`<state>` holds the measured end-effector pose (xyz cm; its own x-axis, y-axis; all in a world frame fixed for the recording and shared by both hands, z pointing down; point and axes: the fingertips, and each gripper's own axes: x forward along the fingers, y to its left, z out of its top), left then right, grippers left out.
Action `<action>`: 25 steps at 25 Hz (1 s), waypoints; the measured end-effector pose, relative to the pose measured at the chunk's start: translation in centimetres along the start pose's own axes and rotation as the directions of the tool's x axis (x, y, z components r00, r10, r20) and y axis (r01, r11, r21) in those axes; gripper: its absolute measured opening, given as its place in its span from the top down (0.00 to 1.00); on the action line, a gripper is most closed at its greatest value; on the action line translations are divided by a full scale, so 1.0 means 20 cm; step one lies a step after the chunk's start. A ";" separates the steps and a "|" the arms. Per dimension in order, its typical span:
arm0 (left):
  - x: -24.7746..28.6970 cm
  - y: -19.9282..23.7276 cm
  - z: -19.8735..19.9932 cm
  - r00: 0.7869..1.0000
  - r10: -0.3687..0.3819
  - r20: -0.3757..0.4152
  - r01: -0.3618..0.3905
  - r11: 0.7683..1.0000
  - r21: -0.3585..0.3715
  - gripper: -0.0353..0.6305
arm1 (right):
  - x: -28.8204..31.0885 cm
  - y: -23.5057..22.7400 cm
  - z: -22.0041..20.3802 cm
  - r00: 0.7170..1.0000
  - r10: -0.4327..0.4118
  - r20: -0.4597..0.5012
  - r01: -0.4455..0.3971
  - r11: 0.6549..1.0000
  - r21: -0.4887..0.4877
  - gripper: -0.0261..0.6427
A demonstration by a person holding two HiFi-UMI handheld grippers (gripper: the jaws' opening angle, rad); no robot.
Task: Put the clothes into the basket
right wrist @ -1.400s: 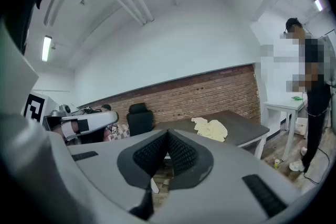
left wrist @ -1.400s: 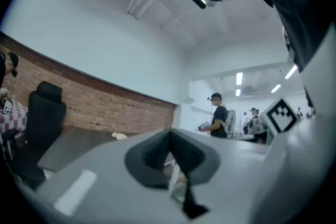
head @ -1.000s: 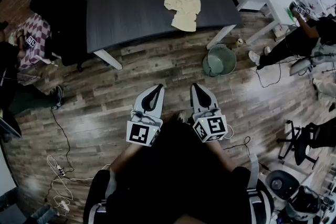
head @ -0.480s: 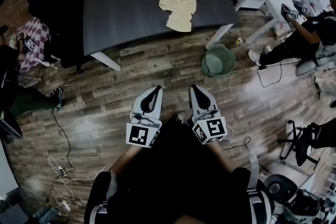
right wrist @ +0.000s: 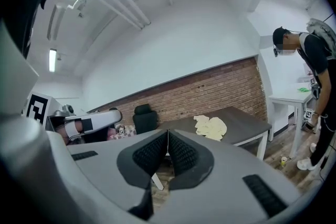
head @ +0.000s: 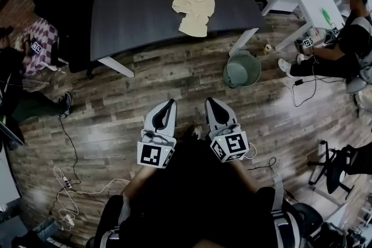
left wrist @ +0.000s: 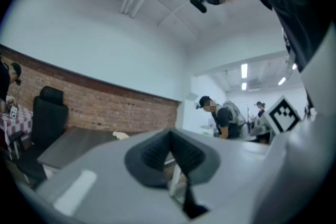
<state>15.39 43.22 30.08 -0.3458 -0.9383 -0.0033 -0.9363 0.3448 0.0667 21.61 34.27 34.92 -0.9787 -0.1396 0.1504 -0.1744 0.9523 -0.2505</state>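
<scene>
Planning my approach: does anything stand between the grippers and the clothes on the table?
Nothing visible does. Bare wood floor runs from the left gripper and right gripper to the dark table, where the clothes lie uncovered. The basket stands off to the right.

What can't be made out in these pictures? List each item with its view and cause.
- Yellow clothes: head view; crumpled together and small, so the garment count is unclear.
- Same clothes, left gripper view: only a sliver shows above the left gripper body.
- Green basket: head view only, too small to tell whether its floor is bare; it shows in neither gripper view.
- Dark table: head view; far legs hidden under its top.
</scene>
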 end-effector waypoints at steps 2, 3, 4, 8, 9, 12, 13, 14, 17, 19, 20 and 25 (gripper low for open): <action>0.01 -0.03 0.01 1.000 0.017 -0.004 -0.017 1.000 0.004 0.94 | 0.00 -0.03 -0.01 1.000 0.022 -0.008 -0.022 1.000 0.001 0.95; 0.02 -0.03 0.00 1.000 0.024 -0.009 -0.024 1.000 0.004 0.94 | 0.00 -0.04 -0.02 0.999 0.031 -0.013 -0.031 1.000 0.001 0.95; 0.02 -0.02 0.00 0.999 0.031 -0.015 -0.031 1.000 0.005 0.94 | 0.01 -0.05 -0.02 0.999 0.037 -0.017 -0.037 0.999 0.002 0.95; 0.06 0.03 -0.03 0.999 0.046 -0.028 -0.046 0.999 0.000 0.94 | 0.06 -0.08 -0.03 0.999 0.042 -0.029 -0.042 0.999 0.006 0.95; 0.08 0.05 -0.04 0.999 0.046 -0.029 -0.046 0.999 -0.005 0.94 | 0.08 -0.09 -0.04 0.999 0.039 -0.032 -0.039 0.999 0.007 0.95; 0.16 0.11 -0.05 0.999 0.037 -0.024 -0.038 0.999 -0.018 0.94 | 0.16 -0.11 -0.03 0.999 0.030 -0.036 -0.030 1.000 0.004 0.95; 0.19 0.12 -0.06 0.999 0.030 -0.021 -0.030 0.999 -0.022 0.94 | 0.18 -0.12 -0.03 0.999 0.026 -0.038 -0.026 1.000 0.001 0.95; 0.22 0.14 -0.06 1.000 0.020 -0.019 -0.021 0.999 -0.030 0.94 | 0.21 -0.13 -0.03 0.999 0.022 -0.042 -0.022 1.000 -0.001 0.95; 0.31 0.21 -0.07 1.000 -0.013 -0.016 0.012 0.998 -0.056 0.94 | 0.31 -0.14 -0.02 0.999 0.010 -0.052 -0.011 1.000 -0.010 0.95; 0.39 0.29 -0.05 1.000 -0.028 -0.013 0.028 0.998 -0.059 0.94 | 0.41 -0.14 0.00 0.999 0.007 -0.054 -0.008 1.000 -0.020 0.95; 0.42 0.34 -0.04 0.999 -0.035 -0.007 0.035 0.998 -0.060 0.94 | 0.46 -0.13 0.02 0.999 0.006 -0.053 -0.007 1.000 -0.024 0.95; 0.56 0.58 0.01 0.998 -0.065 0.021 0.066 0.997 -0.034 0.94 | 0.74 -0.12 0.08 0.998 -0.011 -0.057 0.009 0.999 -0.036 0.95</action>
<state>0.68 36.65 30.57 -0.2854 -0.9580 -0.0288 -0.9544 0.2814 0.0998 7.41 29.58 36.20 -0.9690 -0.1346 0.2071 -0.1793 0.9600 -0.2150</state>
